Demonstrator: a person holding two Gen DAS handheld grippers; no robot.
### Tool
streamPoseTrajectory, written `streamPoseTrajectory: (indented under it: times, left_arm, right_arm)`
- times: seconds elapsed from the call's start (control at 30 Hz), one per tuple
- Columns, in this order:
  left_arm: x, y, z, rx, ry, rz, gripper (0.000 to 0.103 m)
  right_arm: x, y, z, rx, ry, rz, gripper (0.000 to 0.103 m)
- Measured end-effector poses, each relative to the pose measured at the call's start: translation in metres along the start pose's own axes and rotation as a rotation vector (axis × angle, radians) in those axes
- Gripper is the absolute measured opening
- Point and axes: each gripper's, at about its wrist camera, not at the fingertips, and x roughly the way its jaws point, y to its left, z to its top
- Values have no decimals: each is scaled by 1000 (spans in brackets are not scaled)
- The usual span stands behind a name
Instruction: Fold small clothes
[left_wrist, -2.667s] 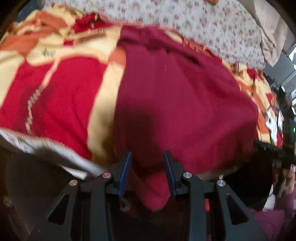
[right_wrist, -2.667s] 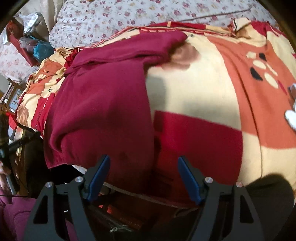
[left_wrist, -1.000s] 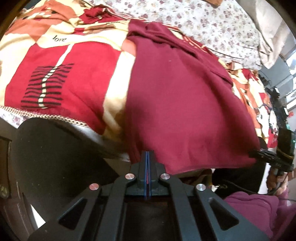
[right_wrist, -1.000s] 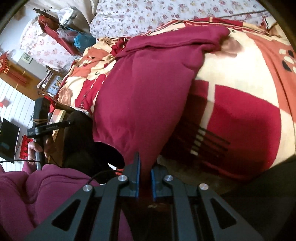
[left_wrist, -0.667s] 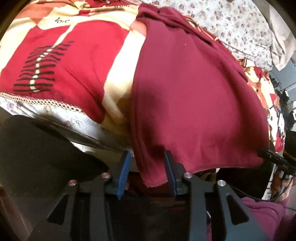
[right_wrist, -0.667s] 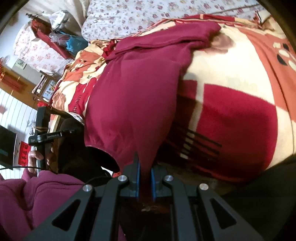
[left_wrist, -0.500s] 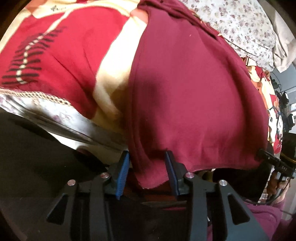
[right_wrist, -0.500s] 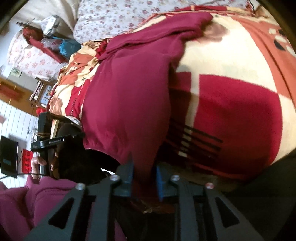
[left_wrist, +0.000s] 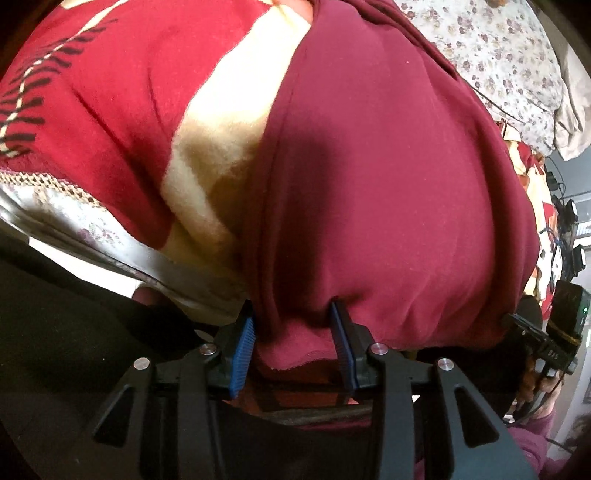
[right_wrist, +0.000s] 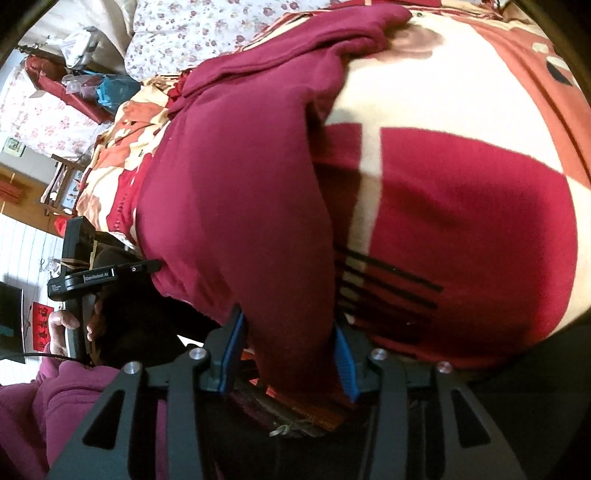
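At frame bottom, both tongs, left (left_wrist: 293, 341) spread and right (right_wrist: 288, 354) opening, straddle the unpinched maroon sweater (left_wrist: 388, 177) hem, which could slide off the bed.

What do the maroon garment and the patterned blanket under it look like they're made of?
Maroon garment: probably soft knit, sweatshirt-like; matte, drapes in soft folds, raw-looking hem edge. Patterned blanket: looks like plush fleece; fuzzy nap, blurry colour borders. Neither is certain from sight.

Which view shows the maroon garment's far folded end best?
The right wrist view: the maroon garment runs full length to its folded far end. The left wrist view shows mostly its near hem between the left gripper fingers.
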Motion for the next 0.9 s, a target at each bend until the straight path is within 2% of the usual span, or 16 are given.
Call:
streamPoseTrajectory:
  times: [0.03, 0.13, 0.23, 0.4, 0.43, 0.47, 0.5, 0.6, 0.77, 0.9]
  left_arm:
    - [-1, -1, 0, 6, -4, 0, 17]
    - [-5, -7, -1, 40, -22, -1, 0]
    - [-8, -11, -3, 67, -41, 5, 0]
    - [-11, -13, -6, 82, -55, 12, 0]
    - [-14, -14, -7, 85, -61, 11, 0]
    - [-17, -14, -8, 87, -65, 7, 0]
    - [-22, -14, -10, 88, -71, -4, 0]
    - [-40, -11, -13, 84, -98, -39, 0]
    - [-90, -9, -24, 105, -203, -82, 0]
    - [-106, -6, -29, 118, -235, -81, 0]
  right_arm:
    - [0, 1, 0, -5, -2, -6, 46]
    - [0, -1, 0, -3, -6, -14, 46]
    - [2, -4, 2, 14, -18, -26, 53]
    - [9, 0, 3, 1, -27, -27, 55]
    - [9, 3, 3, -18, -22, -31, 47]
    - [9, 6, 3, -35, -16, -26, 23]
    - [6, 9, 3, -50, -15, -17, 12]
    - [-9, 20, -1, -95, -29, -1, 10]
    - [-47, 46, -13, -147, -75, 100, 9]
    - [-42, 55, -21, -163, -47, 133, 9]
